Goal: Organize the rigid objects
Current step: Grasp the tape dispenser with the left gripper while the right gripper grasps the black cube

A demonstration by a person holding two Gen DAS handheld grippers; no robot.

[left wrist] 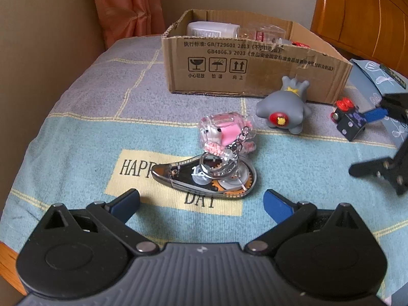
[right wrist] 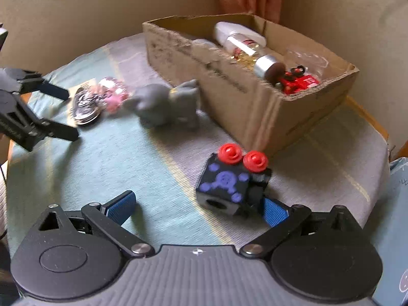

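A shoe-shaped keychain (left wrist: 204, 177) with a pink plastic charm (left wrist: 225, 132) lies on the cloth just ahead of my open left gripper (left wrist: 201, 202). It also shows blurred in the right wrist view (right wrist: 89, 102). A grey toy figure (left wrist: 283, 109) (right wrist: 165, 104) stands by the cardboard box (left wrist: 255, 76) (right wrist: 255, 102). A black cube with purple marks and red knobs (right wrist: 230, 182) (left wrist: 348, 121) sits between the open fingers of my right gripper (right wrist: 199, 205), against the right fingertip (right wrist: 274, 211). The right gripper also shows in the left wrist view (left wrist: 369, 140).
The box holds a white bottle (right wrist: 229, 32), a glass jar (right wrist: 257, 56), a red toy (right wrist: 298, 81) and clear plastic. A blue patterned cushion (left wrist: 382, 84) lies at the right. Walls, a curtain (left wrist: 127, 7) and a wooden headboard (left wrist: 362, 12) stand behind.
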